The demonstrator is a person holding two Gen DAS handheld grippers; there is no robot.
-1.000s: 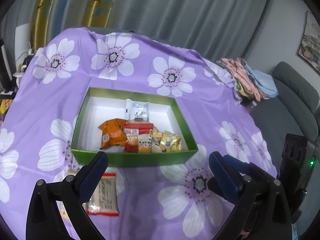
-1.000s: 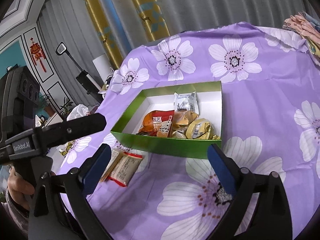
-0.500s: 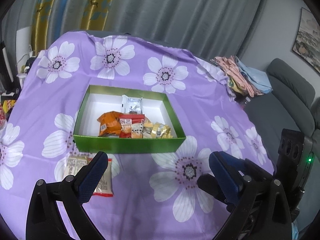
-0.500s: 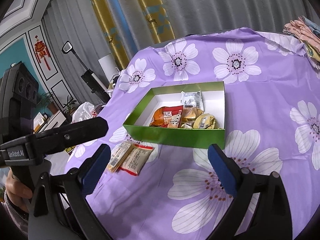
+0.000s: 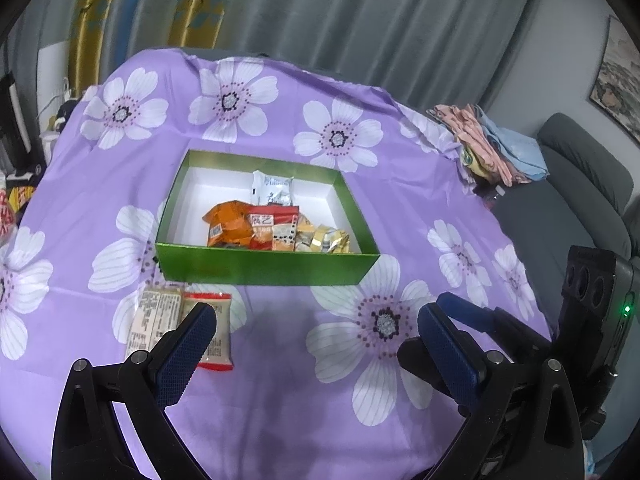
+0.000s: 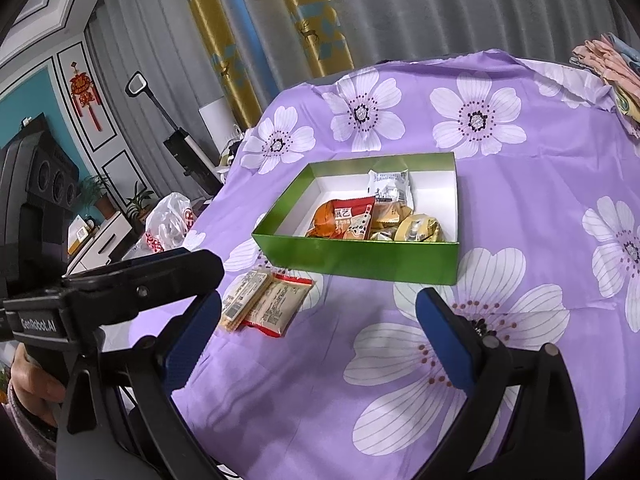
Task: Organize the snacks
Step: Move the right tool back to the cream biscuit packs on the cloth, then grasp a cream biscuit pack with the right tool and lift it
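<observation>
A green box [image 5: 264, 267] [image 6: 360, 266] with a white inside sits mid-table on a purple flowered cloth. It holds several snack packs: an orange one [image 5: 226, 226], a red one [image 5: 272, 228] [image 6: 352, 216], a white one [image 5: 273, 189] [image 6: 389, 186] and gold ones [image 5: 326, 240] [image 6: 416, 228]. Two flat packs lie on the cloth before the box's left corner: a beige one [image 5: 154, 318] [image 6: 244, 294] and a red-edged one [image 5: 212, 332] [image 6: 278, 304]. My left gripper [image 5: 316, 350] stands open above the cloth, its left finger over the red-edged pack. My right gripper [image 6: 318, 338] is open, empty, nearer the table's front.
A pile of folded cloths [image 5: 486, 146] [image 6: 608, 68] lies at the table's far right corner. A grey sofa [image 5: 580, 200] stands to the right. Left of the table are a plastic bag [image 6: 170, 226], a vacuum [image 6: 180, 144] and curtains. A hand [image 6: 30, 384] holds the left gripper's handle.
Both grippers have pulled back and up from the box, which looks smaller and farther. The two flat packs have come fully into view. Both stay open.
</observation>
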